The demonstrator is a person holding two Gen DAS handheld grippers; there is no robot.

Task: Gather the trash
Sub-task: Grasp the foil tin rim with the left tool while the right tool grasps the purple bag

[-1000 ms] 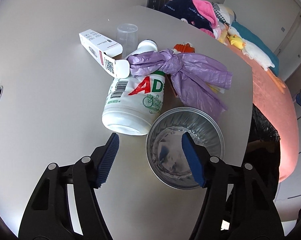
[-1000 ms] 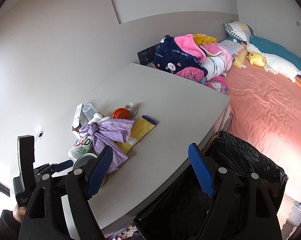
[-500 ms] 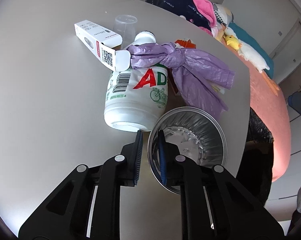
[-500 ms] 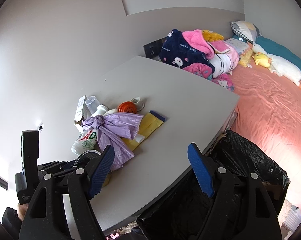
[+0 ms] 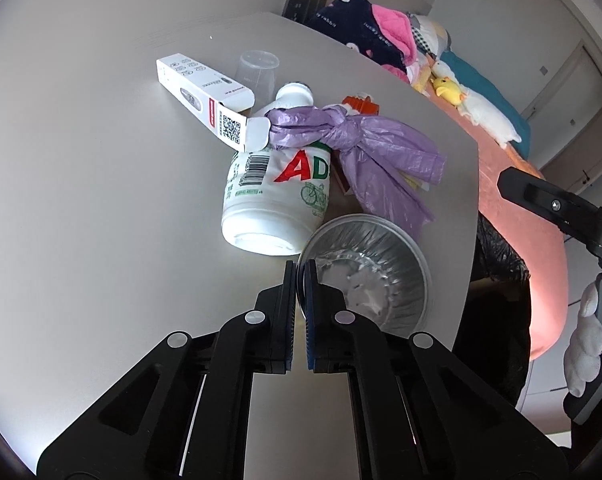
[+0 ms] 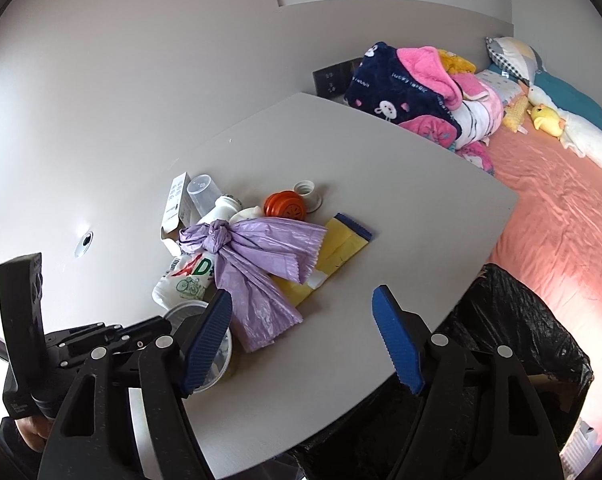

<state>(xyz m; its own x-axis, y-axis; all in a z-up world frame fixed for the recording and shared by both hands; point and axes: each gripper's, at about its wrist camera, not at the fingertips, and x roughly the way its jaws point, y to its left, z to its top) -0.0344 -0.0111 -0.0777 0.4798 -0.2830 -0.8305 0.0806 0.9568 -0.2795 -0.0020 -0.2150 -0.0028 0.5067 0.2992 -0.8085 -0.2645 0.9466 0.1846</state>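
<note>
A round foil bowl (image 5: 373, 264) stands near the table's front edge, and my left gripper (image 5: 300, 276) is shut on its near-left rim, one pad inside and one outside. Behind it lie a white bottle with red letters (image 5: 277, 196), a knotted purple plastic bag (image 5: 381, 148), a white carton (image 5: 205, 96) and a clear cup (image 5: 257, 72). In the right wrist view an orange cap (image 6: 285, 206) and a yellow packet (image 6: 341, 244) lie beside the bag. My right gripper (image 6: 301, 294) hangs open over the table's front part, nothing between its fingers.
A black trash bag (image 6: 521, 332) stands open below the grey table's (image 6: 381, 168) right edge. A bed with a pink sheet (image 6: 561, 220), folded blankets (image 6: 413, 92) and soft toys lies beyond. A white ring cap (image 6: 307, 190) sits behind the orange cap.
My left gripper's jaws went from wide open to shut on the foil bowl's rim. The right gripper drifted in over the table, still open.
</note>
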